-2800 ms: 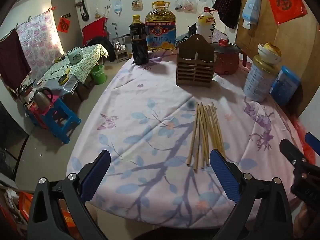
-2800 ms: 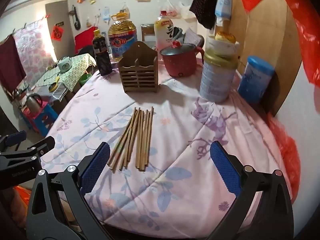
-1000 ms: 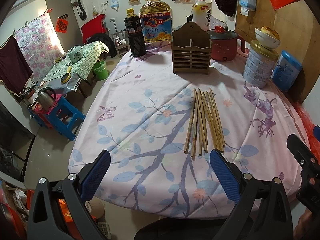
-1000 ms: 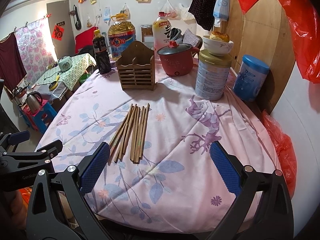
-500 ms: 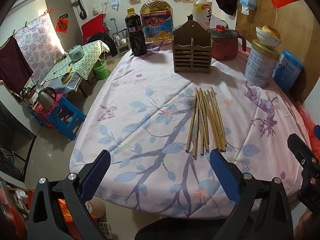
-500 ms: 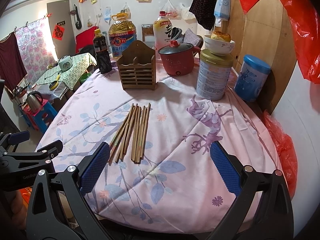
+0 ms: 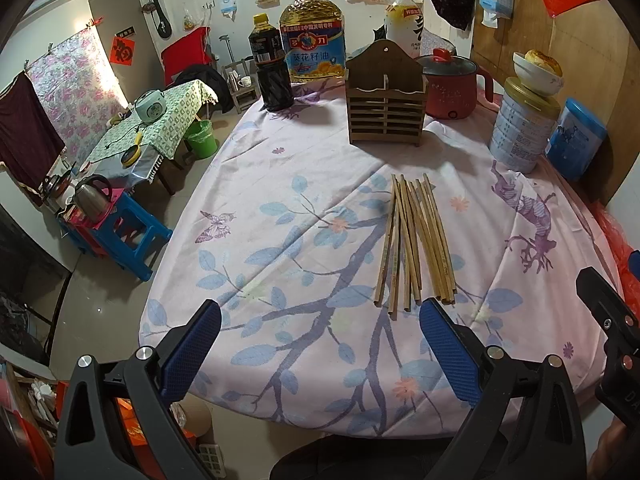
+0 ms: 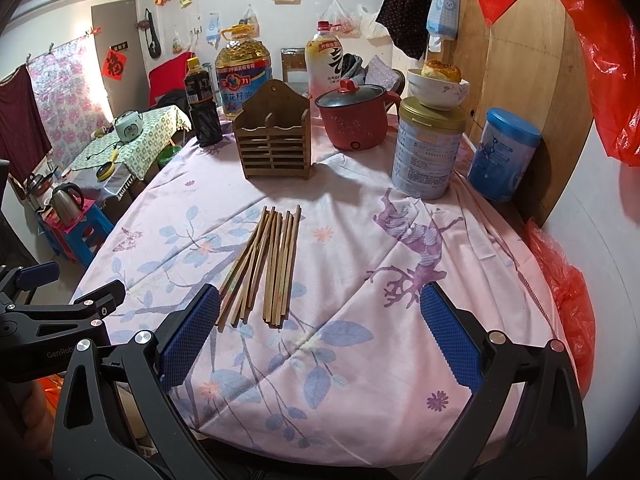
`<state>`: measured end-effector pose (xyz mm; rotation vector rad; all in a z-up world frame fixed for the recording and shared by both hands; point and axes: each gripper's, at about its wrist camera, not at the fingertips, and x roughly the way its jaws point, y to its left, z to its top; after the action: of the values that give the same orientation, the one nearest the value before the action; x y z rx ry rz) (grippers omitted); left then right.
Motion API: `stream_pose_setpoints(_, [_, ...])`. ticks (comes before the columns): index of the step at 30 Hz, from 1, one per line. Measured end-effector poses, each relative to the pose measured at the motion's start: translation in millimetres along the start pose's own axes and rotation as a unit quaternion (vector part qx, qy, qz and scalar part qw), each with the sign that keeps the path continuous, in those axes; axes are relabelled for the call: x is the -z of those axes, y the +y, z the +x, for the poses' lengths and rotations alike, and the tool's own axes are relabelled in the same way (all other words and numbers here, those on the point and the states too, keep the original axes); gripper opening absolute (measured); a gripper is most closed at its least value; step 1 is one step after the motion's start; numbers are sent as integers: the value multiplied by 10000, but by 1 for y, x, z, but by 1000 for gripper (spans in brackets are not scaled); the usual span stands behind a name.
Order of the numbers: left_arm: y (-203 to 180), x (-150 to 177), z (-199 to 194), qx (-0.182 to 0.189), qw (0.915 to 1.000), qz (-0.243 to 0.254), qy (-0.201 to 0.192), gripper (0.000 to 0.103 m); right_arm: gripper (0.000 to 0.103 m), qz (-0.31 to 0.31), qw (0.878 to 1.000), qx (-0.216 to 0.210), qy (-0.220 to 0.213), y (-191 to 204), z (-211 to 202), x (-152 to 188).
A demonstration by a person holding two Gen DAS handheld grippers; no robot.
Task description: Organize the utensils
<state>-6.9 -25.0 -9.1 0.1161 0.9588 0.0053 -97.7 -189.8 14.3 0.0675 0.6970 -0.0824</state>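
Observation:
Several wooden chopsticks (image 7: 412,240) (image 8: 264,268) lie side by side on the pink flowered tablecloth (image 7: 304,208) (image 8: 360,264). Behind them stands an empty brown slatted wooden utensil holder (image 7: 386,98) (image 8: 276,136). My left gripper (image 7: 320,344) hovers over the table's near edge, wide open and holding nothing, with the chopstick ends just beyond its right finger. My right gripper (image 8: 320,332) is also wide open and empty; the chopstick ends lie close to its left finger. Each gripper shows at the edge of the other's view.
At the back stand a dark sauce bottle (image 7: 270,68), a big oil jug (image 7: 314,40), a white bottle (image 8: 326,64), a red electric pot (image 7: 450,84), a tin with a bowl (image 8: 430,152) and a blue canister (image 8: 502,156). Left of the table sit a blue stool with a kettle (image 7: 116,224) and a side table (image 7: 160,120).
Both grippers have edged slightly forward toward the chopsticks over the last second, after drawing back from them earlier. Nothing on the table has moved; both stay open.

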Motion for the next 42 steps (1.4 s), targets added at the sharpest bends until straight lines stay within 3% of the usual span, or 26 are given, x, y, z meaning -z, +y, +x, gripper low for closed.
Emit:
stream_pose_setpoints(16, [4,1,5,58,10000,-26,74,98,97,56,9999,-41,143,2,9,2])
stream_pose_setpoints(22, [43,17,53,62,9977,-216,635,98,97,379,9960,-244,776,2,31,16])
stream_pose_setpoints(26, [65,37,79,55,9959,-115,893,98,97,948,9902,-349,967,-9,35,31])
stream_pose_setpoints(31, [58,43,102,570,9929,268,1007,97,97,1454,9845,-64,981,-20,29,49])
stream_pose_setpoints(33, [45,41,114,833,9911,540,883,94,97,1481,9840,119,978,-22,23,57])
stream_pose_setpoints(38, [11,29,147,1200,9861,826,798,74,97,1448,9843,475,889,-44,15,59])
stream_pose_setpoints(42, [-4,24,164,1318,9847,770,837,68,97,1366,9866,411,789,-64,30,42])
